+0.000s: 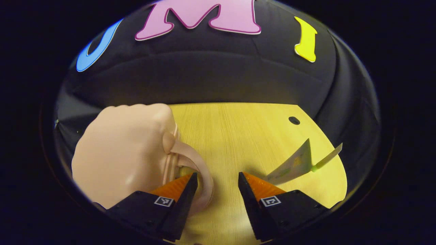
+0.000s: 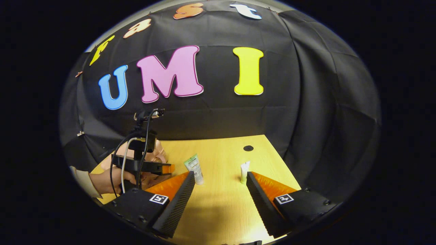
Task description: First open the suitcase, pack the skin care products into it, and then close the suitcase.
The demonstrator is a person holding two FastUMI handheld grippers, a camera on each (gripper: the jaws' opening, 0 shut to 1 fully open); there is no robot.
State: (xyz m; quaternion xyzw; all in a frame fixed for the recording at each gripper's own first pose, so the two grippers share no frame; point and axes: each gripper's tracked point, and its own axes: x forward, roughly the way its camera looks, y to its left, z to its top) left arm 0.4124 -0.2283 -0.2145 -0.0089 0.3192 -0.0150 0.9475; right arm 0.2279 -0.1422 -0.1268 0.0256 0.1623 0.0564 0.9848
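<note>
Your left tongs point(image 1: 218, 185) are spread apart with nothing between them. They hang low over the yellow wooden tabletop point(image 1: 235, 136). Right beside the left finger sits the small pink suitcase point(image 1: 126, 153), and its curved handle point(image 1: 197, 170) is just by that fingertip. I cannot tell if they touch. The suitcase lid looks closed. Off to the right of these tongs lies a flat tube point(image 1: 293, 166) of skin cream, and a thin tube point(image 1: 327, 159) with a green cap lies just past it.

Your right tongs point(image 2: 220, 178) are spread apart too, empty, above the tabletop point(image 2: 221, 204). Ahead of them stand the green tube point(image 2: 194, 168) and the little white tube point(image 2: 244, 172), well apart. Farther left your hand point(image 2: 109, 180) holds the other tongs point(image 2: 167, 168) by the pink suitcase point(image 2: 155, 154).
</note>
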